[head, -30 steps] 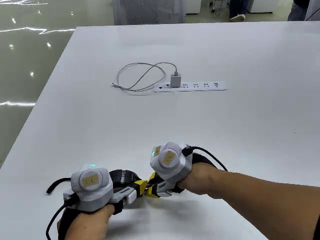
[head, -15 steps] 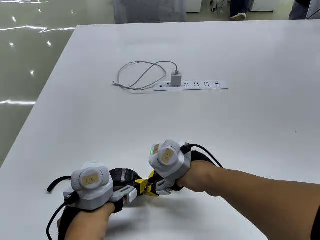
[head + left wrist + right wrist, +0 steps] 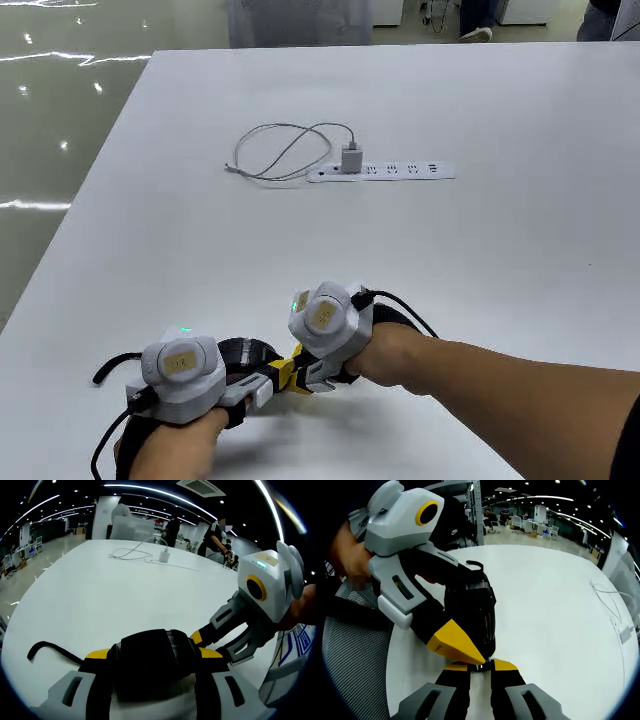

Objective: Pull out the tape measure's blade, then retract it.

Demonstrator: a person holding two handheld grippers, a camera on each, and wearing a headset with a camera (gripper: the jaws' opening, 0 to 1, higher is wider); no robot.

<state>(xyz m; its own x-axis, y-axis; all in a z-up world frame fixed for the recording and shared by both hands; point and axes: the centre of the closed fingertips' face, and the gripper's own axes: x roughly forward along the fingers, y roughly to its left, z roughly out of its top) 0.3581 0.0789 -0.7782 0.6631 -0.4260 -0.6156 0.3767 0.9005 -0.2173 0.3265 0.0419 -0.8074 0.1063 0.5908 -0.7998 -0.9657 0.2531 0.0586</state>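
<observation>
Gripping the black tape measure (image 3: 150, 672) with the left tongs (image 3: 152, 655), yellow tips pressed on either flank of the case. Nipping the small metal blade hook (image 3: 482, 668) with the right tongs (image 3: 480, 666) – tips drawn almost together, right at the case's mouth (hardly any blade showing). Resting on the white desk (image 3: 480, 260) well apart from the power strip (image 3: 385, 171), on the person's side of it. Plugged into that strip at its left end: a white charger (image 3: 351, 160) and looped cable (image 3: 285, 150).
</observation>
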